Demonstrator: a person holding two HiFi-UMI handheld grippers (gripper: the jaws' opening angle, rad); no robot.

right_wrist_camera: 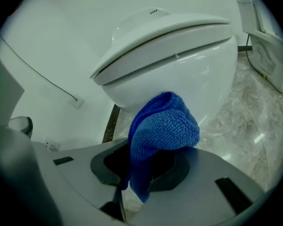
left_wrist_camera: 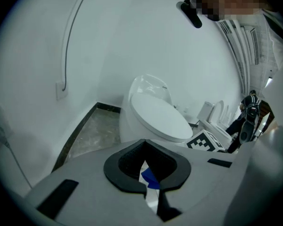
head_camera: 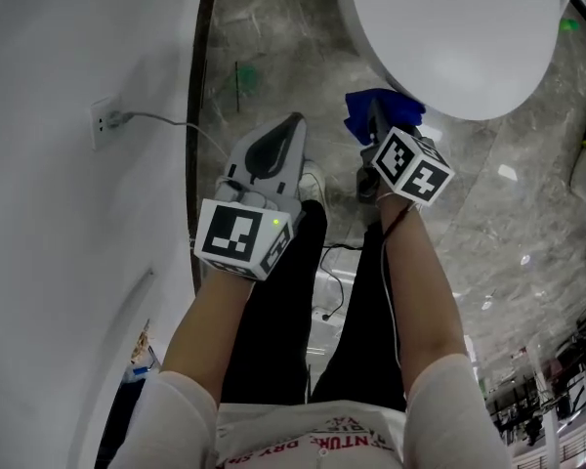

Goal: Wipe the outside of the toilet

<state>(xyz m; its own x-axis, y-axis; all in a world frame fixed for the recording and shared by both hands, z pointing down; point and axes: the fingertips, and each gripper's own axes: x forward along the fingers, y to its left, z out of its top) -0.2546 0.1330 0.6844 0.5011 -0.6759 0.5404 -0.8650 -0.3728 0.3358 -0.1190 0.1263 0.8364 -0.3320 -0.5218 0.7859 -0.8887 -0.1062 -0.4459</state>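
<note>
The white toilet [right_wrist_camera: 179, 55] stands lid down on the marble floor [right_wrist_camera: 245, 107], near the wall [left_wrist_camera: 132, 41]. The left tool [left_wrist_camera: 148, 180] is closed with nothing in it, while the right tool [right_wrist_camera: 140, 173] grips a blue cloth [right_wrist_camera: 162, 131] close to the bowl's outer side.

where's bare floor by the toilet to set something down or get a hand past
Bare marble lies between the dark skirting and the toilet, and another patch of floor right of the right gripper. Crowded: the spot by the bowl where the blue cloth sits, and around the cable by the person's shoes.
</note>
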